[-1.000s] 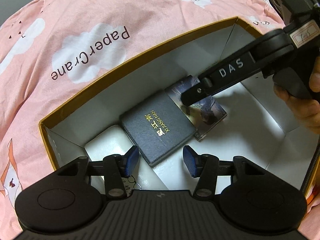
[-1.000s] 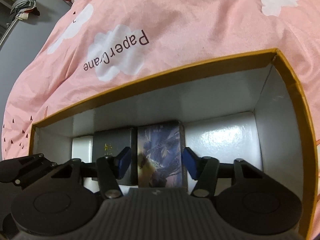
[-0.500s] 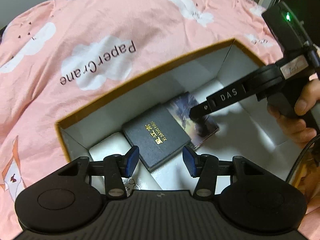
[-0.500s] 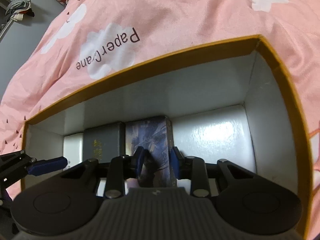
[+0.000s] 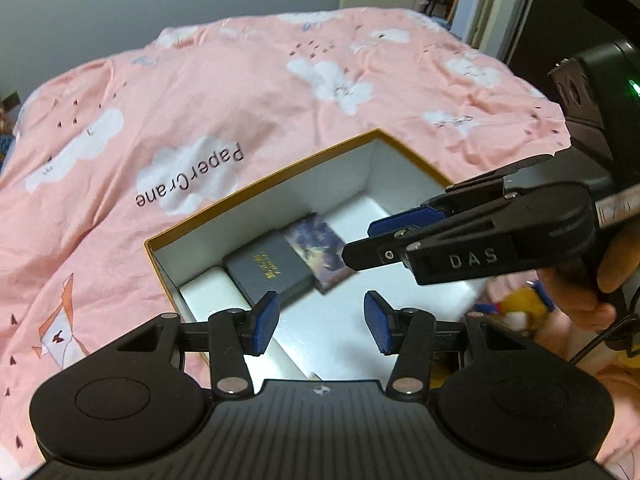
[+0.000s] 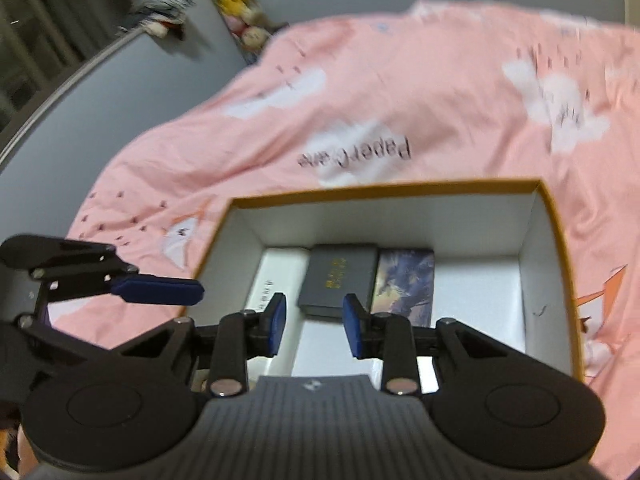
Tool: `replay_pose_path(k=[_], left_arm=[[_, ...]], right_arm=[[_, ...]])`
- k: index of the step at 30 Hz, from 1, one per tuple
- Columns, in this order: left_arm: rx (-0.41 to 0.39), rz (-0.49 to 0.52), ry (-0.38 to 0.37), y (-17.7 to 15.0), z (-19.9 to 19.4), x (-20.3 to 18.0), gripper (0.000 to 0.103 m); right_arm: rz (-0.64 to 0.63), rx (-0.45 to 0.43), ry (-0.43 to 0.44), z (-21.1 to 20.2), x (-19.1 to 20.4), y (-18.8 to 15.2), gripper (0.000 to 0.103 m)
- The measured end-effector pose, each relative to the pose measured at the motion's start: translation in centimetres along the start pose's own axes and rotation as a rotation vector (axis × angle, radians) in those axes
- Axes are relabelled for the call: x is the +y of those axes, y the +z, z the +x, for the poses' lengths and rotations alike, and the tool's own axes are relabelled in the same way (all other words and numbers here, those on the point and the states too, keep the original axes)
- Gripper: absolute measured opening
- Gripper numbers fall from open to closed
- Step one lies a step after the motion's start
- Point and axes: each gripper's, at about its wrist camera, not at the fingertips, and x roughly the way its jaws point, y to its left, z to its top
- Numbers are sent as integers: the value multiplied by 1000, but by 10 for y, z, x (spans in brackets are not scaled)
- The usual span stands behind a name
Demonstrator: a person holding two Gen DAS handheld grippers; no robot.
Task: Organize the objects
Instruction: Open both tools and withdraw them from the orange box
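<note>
In the left wrist view, the left hand-held gripper (image 5: 318, 322) hung spread and empty, now higher above the box (image 5: 256, 188) on the bed (image 5: 240, 80). In the right wrist view, the right hand-held gripper (image 6: 314, 326), jaws apart after closing then reopening a little, held nothing, having pulled back from the picture card (image 6: 404, 284) lying beside the dark booklet (image 6: 338, 276), so that placement looked finished.

Both grippers have lifted clear of the box (image 6: 552, 216). The right gripper (image 6: 314, 326), earlier closed around the picture-covered book (image 6: 404, 284), has just been reopening, nothing between its jaws; the book lies flat beside the dark book (image 6: 340, 276).
</note>
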Motion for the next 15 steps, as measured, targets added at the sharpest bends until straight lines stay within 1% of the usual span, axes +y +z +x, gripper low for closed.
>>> replay_pose_path(k=[2,4,6,7,11,15], left_arm=[[-26,22,5,-6,-17,-10,58],[-60,33,14,-14,-35,-20,58],[-91,27,10,-22,-48,-29,58],[-104,8,1,-28,-55,-33,58],[-125,-70,-54,-52,-69,-46,55],[-99,-152,-95,-83,-61,-57,52]], right_arm=[[-32,-36,-5,-20,8,-11,39],[-56,-64,-9,-36,15,-25,39],[-73,-92,-8,-51,20,-42,40],[-82,-98,1,-58,22,-51,40],[-62,-86,16,-78,25,-86,40],[-2,-44,9,-86,24,-122,40]])
